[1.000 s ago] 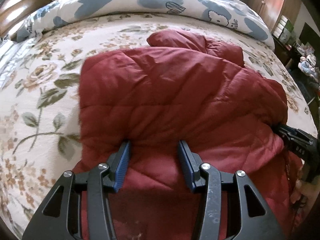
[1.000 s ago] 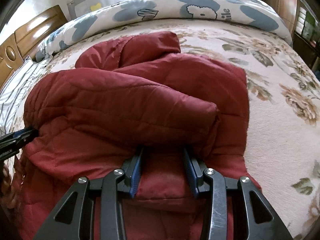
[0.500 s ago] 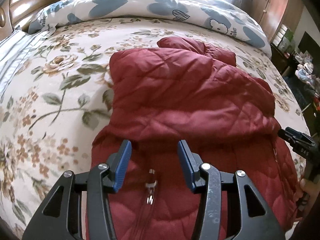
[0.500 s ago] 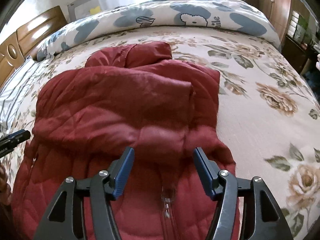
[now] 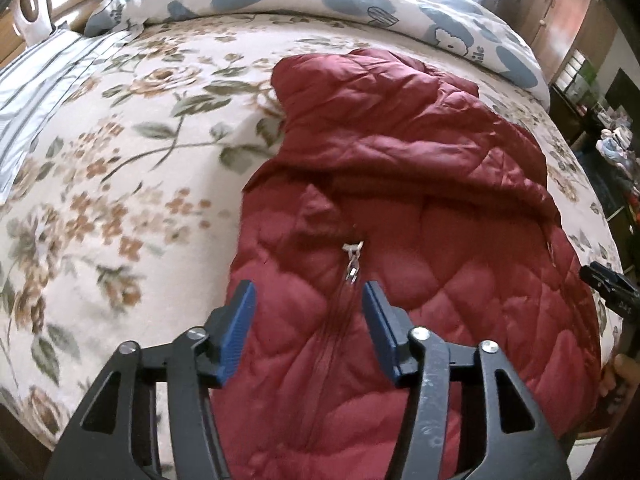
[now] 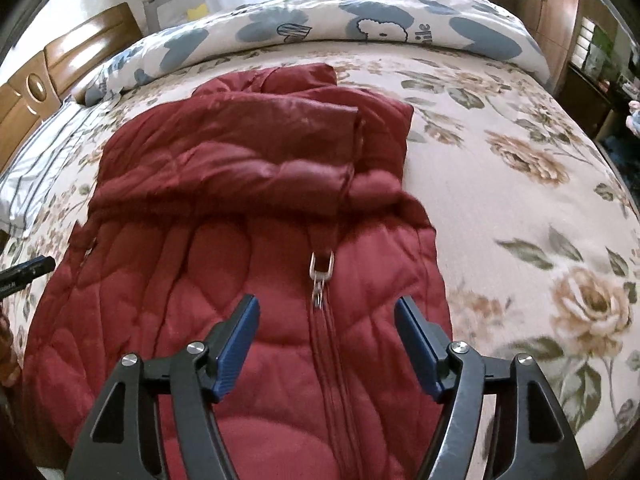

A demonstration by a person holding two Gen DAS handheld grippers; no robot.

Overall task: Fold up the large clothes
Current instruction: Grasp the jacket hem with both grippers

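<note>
The dark red quilted jacket [image 5: 420,208] lies on the bed, filling the centre and lower part of both frames. Its far part is folded over toward the near edge, forming a thick ridge. The closed zipper [image 6: 320,276] faces up, running to the bottom of the frame.

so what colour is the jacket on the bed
Dark red, quilted, with a silver zip pull. The jacket shows best in the right wrist view.

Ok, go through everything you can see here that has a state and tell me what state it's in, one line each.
Red quilted jacket: lying on the bed, far part folded over toward the camera, not held.
Zipper: zipped up to the fold, pull lying flat.
Left gripper: jaws opening, nothing pinched, above the jacket.
Right gripper: jaws opening, nothing pinched, above the zipper.
Blue-patterned duvet: bunched along the bed's far edge.
</note>
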